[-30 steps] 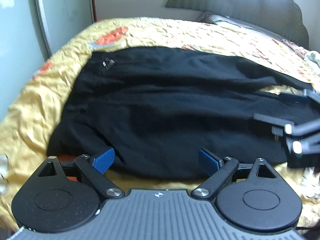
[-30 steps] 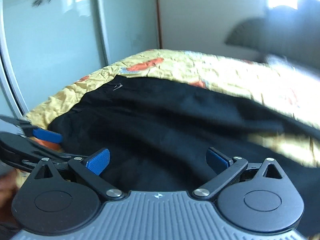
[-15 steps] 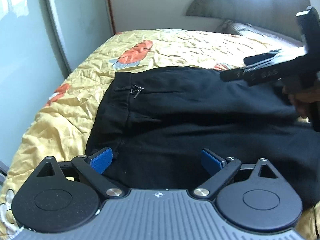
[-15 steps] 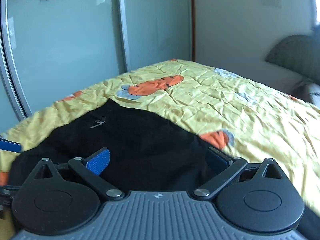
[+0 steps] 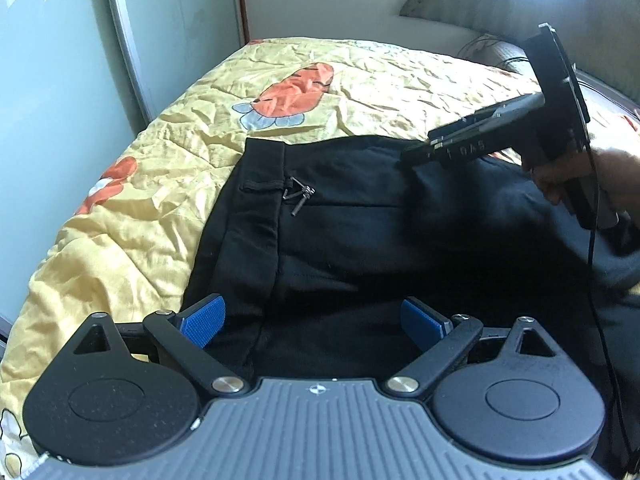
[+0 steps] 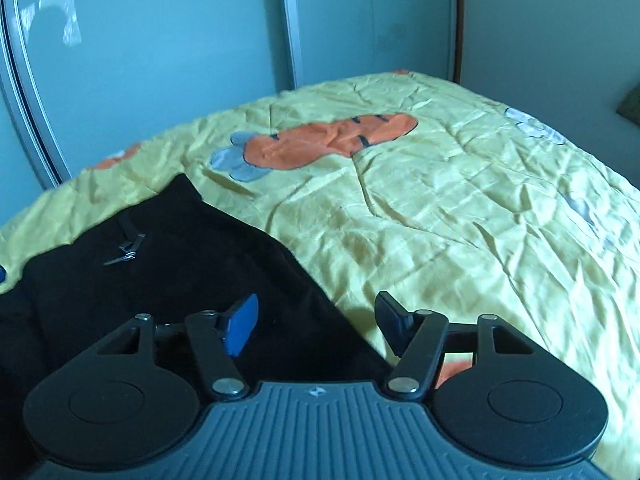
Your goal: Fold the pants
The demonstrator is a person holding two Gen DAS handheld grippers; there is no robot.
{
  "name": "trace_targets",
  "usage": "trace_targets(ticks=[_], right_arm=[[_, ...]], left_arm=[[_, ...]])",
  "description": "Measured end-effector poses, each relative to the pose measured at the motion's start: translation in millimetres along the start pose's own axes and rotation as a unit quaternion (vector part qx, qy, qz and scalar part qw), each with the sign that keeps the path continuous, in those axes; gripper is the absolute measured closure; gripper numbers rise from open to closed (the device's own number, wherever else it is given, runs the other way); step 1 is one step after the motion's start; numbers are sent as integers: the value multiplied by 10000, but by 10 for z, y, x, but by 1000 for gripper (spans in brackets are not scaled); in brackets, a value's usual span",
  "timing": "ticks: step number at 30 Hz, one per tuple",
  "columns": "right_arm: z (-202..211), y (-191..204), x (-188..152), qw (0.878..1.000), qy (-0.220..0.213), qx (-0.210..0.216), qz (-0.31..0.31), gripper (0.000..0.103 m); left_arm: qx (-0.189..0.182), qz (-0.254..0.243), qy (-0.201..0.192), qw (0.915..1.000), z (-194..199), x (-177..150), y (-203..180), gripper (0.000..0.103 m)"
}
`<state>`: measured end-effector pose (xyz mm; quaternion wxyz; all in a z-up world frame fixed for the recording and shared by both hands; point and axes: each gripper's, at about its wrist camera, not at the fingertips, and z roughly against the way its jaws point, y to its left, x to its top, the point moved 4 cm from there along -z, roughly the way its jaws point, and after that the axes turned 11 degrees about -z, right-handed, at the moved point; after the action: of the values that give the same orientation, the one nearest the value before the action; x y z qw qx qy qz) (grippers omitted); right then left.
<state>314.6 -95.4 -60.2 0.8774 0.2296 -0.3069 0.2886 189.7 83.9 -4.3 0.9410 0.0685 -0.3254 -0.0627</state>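
Left gripper (image 5: 312, 318) hovering wide open at lower centre, over the waistband of the black pants (image 5: 360, 232) lying across the yellow bedspread (image 5: 132, 216). Right gripper (image 6: 316, 320), jaws parted, straddling the pants' far edge. Judging: positioning for the fold; next, closing on cloth.

right gripper (image 6: 316, 320) narrower, advanced — over pants (image 6: 180, 280) edge
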Motion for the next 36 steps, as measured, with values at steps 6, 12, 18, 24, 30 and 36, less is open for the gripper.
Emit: trace_targets(ticks=[6,12,18,24,30,36], right_arm=[[59,165,-27,9990,74,126,411,91],[358,773,-346,9788,-579,-789,1797,95],[524,1277,-709,9447,-850,-1286,2894,95],[566,1367,-845,9406,-1001,-1351,2948,95],[571,1336,-815,9452,-1124,-1439,2705,94],[442,1351,-795,9313,-1220,-1961,2819,67]], left_arm=[[-97,392,164,9991,-178,332,210,7],[-904,1439,335,9849,-464,705,427,13],[-1609,2586,382,9517,-772,963,569,17],[-2080,2783,942,9329,-1103,1027,465,54],[-2131,3135,861,9213,-1146,894,466,95],[-2134,3165,596,9224,-973,760,424,95]])
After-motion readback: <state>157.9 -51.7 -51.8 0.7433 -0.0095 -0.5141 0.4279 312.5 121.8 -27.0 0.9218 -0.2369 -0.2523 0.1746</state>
